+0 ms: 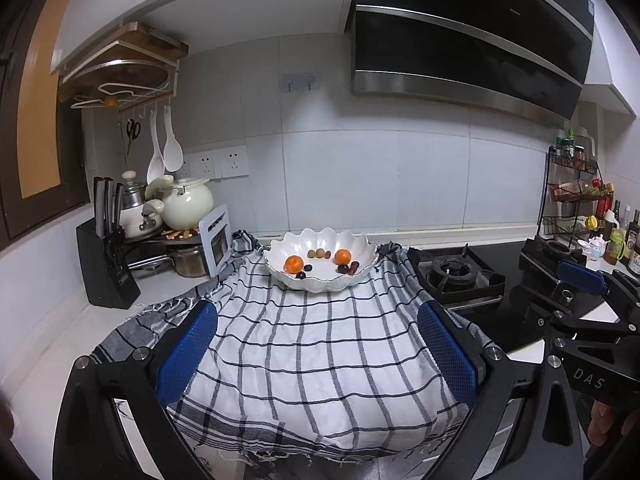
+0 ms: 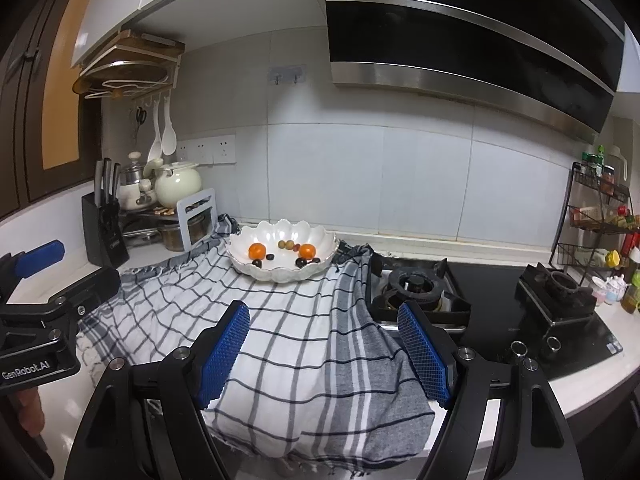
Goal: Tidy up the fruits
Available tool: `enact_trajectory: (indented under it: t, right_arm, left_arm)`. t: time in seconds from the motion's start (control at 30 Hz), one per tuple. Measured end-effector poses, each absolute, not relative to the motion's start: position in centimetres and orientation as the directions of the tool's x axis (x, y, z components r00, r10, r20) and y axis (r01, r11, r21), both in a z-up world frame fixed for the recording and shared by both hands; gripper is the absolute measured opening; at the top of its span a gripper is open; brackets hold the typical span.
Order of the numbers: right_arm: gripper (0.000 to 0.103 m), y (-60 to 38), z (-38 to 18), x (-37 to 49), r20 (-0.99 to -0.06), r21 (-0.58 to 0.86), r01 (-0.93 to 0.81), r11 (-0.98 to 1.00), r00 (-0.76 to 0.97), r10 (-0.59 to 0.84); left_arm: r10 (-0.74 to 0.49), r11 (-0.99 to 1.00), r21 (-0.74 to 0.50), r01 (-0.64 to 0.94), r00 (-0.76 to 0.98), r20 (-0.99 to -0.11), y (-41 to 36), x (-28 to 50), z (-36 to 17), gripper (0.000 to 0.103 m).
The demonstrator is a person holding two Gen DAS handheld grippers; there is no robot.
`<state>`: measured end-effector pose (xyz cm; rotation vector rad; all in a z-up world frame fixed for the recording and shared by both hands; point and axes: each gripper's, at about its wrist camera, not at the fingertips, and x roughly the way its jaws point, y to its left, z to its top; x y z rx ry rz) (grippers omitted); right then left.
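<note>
We see both tools spread wide, holding nothing: left tool [image 1: 316, 354], right tool [image 2: 326, 354], both above the checked cloth [image 1: 312, 352] on the worktop [image 1: 36, 380]. White scalloped bowl [image 1: 320, 278] sits at the cloth's far end. In it: two oranges [image 1: 293, 263] [image 1: 343, 256], a few dark fruits [image 1: 343, 268], probably grapes, and small green ones [image 1: 315, 254]. Gas hob [image 2: 416, 286] just right of the cloth.
</note>
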<state>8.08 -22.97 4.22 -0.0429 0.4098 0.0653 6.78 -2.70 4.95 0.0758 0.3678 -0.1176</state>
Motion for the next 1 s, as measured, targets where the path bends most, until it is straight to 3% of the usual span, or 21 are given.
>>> enact_trajectory:
  t: [1.0]
  right_arm:
    - [0.078, -23.1, 4.7, 6.4, -0.379, -0.037, -0.048, 0.998, 0.925, 0.03]
  left_arm:
    - [-0.119, 0.988, 0.049, 0.145, 0.93, -0.348, -2.5, 5.4, 5.5, 0.102]
